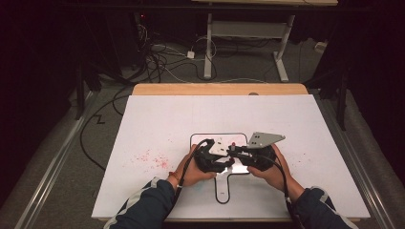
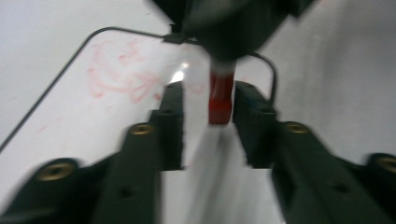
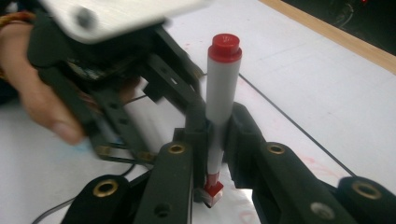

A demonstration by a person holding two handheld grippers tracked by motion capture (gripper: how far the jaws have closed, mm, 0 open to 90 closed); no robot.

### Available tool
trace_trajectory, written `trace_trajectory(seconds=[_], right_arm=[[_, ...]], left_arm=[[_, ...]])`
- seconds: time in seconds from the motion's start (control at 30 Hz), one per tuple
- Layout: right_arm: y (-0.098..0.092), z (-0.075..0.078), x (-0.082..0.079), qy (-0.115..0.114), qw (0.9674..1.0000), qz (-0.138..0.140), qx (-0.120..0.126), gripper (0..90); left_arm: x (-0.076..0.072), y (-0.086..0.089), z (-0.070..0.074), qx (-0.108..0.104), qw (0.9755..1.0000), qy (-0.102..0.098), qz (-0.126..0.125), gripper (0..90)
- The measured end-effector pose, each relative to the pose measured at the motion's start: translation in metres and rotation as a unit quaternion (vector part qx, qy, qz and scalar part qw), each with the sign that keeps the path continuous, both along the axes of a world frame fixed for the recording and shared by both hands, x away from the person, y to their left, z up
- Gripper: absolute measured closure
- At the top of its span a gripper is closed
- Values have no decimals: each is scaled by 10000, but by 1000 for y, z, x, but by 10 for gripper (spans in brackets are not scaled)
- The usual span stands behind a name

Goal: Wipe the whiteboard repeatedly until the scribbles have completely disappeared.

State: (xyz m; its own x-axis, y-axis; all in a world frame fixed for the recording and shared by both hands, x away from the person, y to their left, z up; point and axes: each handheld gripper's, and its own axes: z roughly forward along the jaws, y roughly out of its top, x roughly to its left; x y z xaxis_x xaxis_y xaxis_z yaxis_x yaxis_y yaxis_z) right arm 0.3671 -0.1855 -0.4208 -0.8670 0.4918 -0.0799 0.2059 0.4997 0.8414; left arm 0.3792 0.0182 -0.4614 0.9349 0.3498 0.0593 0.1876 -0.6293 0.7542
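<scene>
Over the small whiteboard (image 1: pixel 198 139) at the table's near middle, the right gripper (image 3: pixel 212 154) is clamped on the marker (image 3: pixel 219 93), which stands upright, while the left gripper (image 2: pixel 208 123), directly opposite and close, gapes around its red end without pressing.

Wood table (image 1: pixel 219 89) w/ white sheet (image 1: pixel 157 119); small whiteboard (image 1: pixel 203 138) on it.
</scene>
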Motion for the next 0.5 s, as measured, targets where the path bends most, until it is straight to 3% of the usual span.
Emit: trace_trajectory(seconds=[0.03, 0.13, 0.2, 0.3, 0.4, 0.5], right_arm=[[-2, -1, 2, -3, 10000, -73, -35, 812], [-7, -10, 9, -24, 9995, -191, -245, 814], [-10, -14, 11, 0, 9998, -183, -100, 814], [-13, -14, 10, -140, 9994, -273, -178, 814], [-15, -16, 12, -256, 9991, -312, -132, 815], [-17, -16, 12, -227, 9993, -290, -112, 815]], left_arm=[[-3, 4, 0, 16, 10000, -62, 75, 472], [-17, 21, 3, 105, 9980, -527, 327, 327], [-25, 36, 4, 37, 9962, -675, 546, 275], [-39, 60, 4, 34, 9927, -803, 901, 236], [-54, 88, 4, -116, 9893, -861, 1176, 235], [-69, 115, 5, -351, 9848, -821, 1491, 231]])
